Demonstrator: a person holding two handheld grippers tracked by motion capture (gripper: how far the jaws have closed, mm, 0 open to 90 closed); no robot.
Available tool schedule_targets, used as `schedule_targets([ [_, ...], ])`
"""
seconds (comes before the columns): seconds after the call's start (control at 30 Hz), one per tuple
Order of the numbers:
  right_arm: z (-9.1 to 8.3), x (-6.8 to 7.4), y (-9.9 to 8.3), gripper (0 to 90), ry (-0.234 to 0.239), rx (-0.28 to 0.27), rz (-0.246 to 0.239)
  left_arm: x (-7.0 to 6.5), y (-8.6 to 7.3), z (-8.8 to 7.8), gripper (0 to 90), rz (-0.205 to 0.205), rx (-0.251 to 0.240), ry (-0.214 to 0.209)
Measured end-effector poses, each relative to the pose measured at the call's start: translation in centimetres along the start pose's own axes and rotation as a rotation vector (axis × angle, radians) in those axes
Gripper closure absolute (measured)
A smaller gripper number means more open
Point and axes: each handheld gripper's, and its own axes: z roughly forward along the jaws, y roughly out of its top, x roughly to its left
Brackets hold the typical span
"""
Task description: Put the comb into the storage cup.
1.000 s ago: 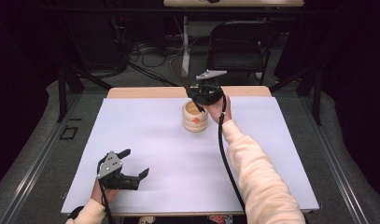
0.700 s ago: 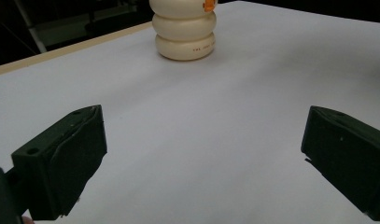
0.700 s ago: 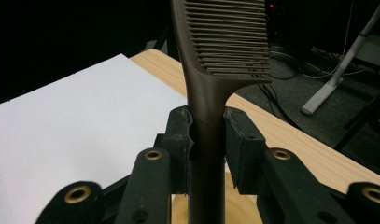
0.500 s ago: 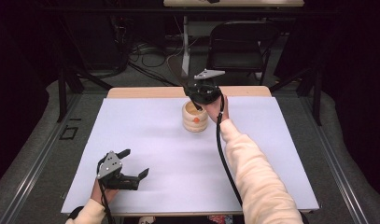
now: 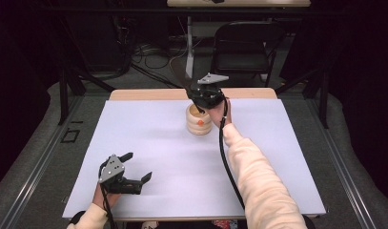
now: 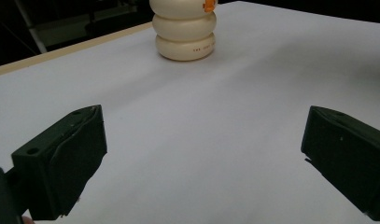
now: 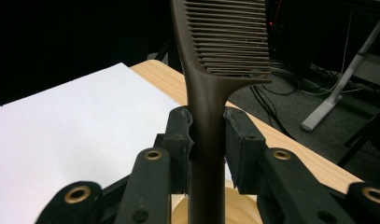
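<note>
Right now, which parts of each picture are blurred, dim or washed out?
High view: surroundings dark, white table cover brightly lit. Left gripper view: black jaws soft, cream ribbed holder sharper. Right gripper view: dark brown plastic comb slightly soft, background dim.

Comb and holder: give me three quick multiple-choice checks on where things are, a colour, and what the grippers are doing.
1. Where does the cream ringed holder stand?
A. near the far edge of the white mat
B. at the mat's near left corner
C. off the mat, on the floor

2. What colour is the small mark on the holder's side?
A. blue
B. orange
C. green

3. What is the right gripper doing?
A. open and empty
B. clamped on the holder's rim
C. shut on the dark comb by its handle

Answers:
1. A: the high view shows the holder toward the far edge, by the wooden strip.
2. B: an orange dot shows on its side in the high view.
3. C: the right gripper view shows both jaws pressed on the comb's handle, teeth up, above the holder; the left gripper stands open over bare mat.
</note>
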Motion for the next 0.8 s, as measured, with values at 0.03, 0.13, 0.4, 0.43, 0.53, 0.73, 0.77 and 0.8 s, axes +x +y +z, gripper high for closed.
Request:
schedule_targets([
  [0.03, 0.1, 0.0, -0.2, 72.0, -0.001, -0.002, 0.000, 0.0, 0.0, 0.0, 0.3, 0.000, 0.000, 0.000],
  [0.13, 0.3, -0.1, -0.5, 72.1, -0.005, -0.002, -0.008, 0.0, 0.0, 0.0, 0.3, -0.001, 0.000, 0.001],
  [0.4, 0.9, -0.5, -1.8, 72.0, 0.010, -0.009, -0.009, 0.0, 0.0, 0.0, 0.3, -0.002, 0.000, 0.001],
  [0.43, 0.9, -0.5, -2.0, 72.0, 0.007, -0.007, -0.009, 0.0, 0.0, 0.0, 0.3, -0.003, -0.001, 0.001],
  [0.53, 1.1, -0.6, -2.4, 72.0, 0.010, -0.003, -0.010, 0.0, 0.0, 0.0, 0.3, -0.002, -0.001, 0.000],
  [0.73, 1.4, -0.5, -3.1, 72.0, 0.021, 0.003, -0.020, 0.0, 0.0, 0.0, 0.3, -0.003, 0.000, -0.002],
  [0.77, 1.4, -0.5, -3.2, 72.0, 0.020, 0.007, -0.024, 0.0, 0.0, 0.0, 0.3, -0.004, -0.001, -0.002],
  [0.8, 1.5, -0.6, -3.4, 72.0, 0.026, 0.006, -0.022, 0.0, 0.0, 0.0, 0.3, -0.004, -0.001, -0.001],
])
